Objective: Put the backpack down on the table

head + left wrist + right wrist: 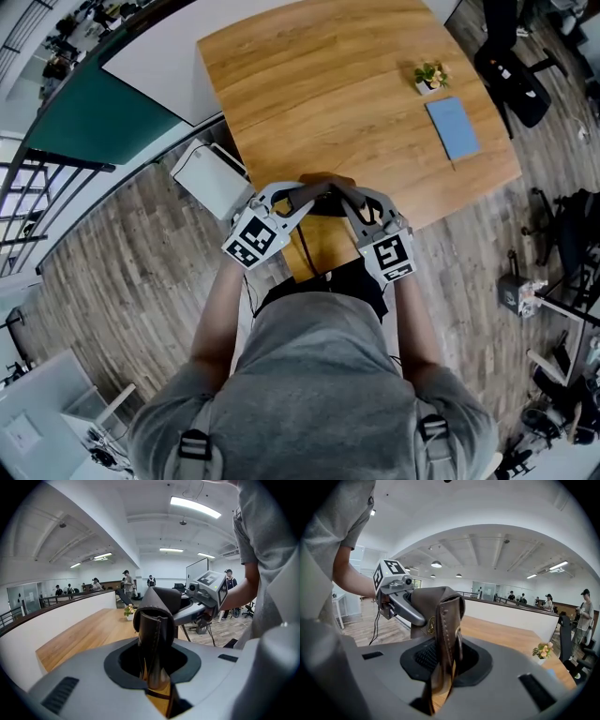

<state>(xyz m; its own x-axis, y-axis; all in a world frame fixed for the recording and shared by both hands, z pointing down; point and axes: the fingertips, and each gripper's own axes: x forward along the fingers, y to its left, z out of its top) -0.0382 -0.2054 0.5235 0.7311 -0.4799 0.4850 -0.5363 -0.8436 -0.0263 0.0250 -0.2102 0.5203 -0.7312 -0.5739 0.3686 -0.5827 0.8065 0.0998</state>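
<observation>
A dark brown leather backpack [322, 197] hangs between my two grippers at the near edge of the wooden table [319, 84]; its tan body [323, 248] drops below the edge in front of the person. My left gripper [305, 194] is shut on a folded leather strap at the bag's top [157, 606]. My right gripper [343, 197] is shut on a stitched strap beside it [443, 609]. The two grippers face each other closely: the right gripper [206, 590] shows in the left gripper view, and the left gripper [396, 592] shows in the right gripper view.
A small potted plant [430, 77] and a blue notebook [453, 127] lie at the table's far right. A white box-like unit [211, 176] stands by the table's left corner. A black office chair [511, 75] is off to the right. People stand in the background.
</observation>
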